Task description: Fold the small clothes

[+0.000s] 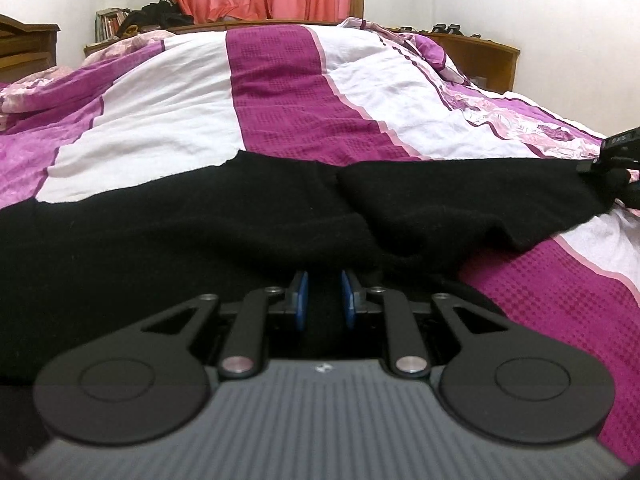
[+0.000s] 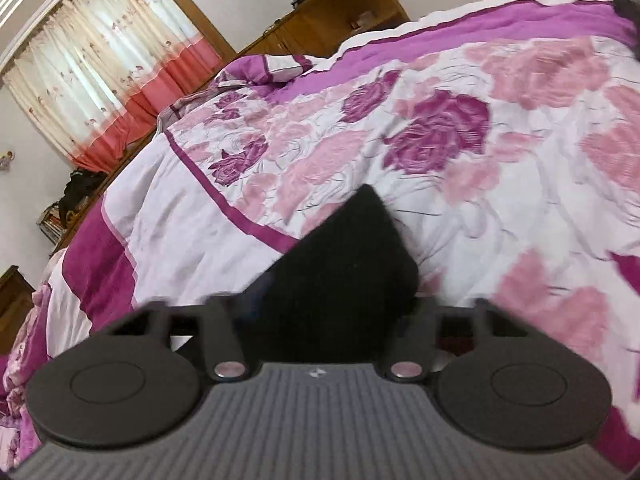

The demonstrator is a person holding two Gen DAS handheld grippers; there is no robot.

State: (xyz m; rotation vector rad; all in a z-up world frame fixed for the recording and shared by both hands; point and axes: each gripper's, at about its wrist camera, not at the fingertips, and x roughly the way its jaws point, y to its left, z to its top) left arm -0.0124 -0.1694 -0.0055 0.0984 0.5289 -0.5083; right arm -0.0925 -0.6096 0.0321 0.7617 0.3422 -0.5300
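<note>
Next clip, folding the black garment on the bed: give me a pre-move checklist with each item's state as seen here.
1. Left tongs on the black garment: blue pads nearly together over its near edge, cloth between them; whether they pinch it, cannot tell.
2. Right tongs have cloth: a black corner stands up between them; pads blurred, grip cannot tell.
3. Garment spread flat: not ok, a fold runs across its right half.
4. Bedspread beyond the garment free for folding: ok.
5. Right view sharp enough to judge: not ok, blurred.
</note>
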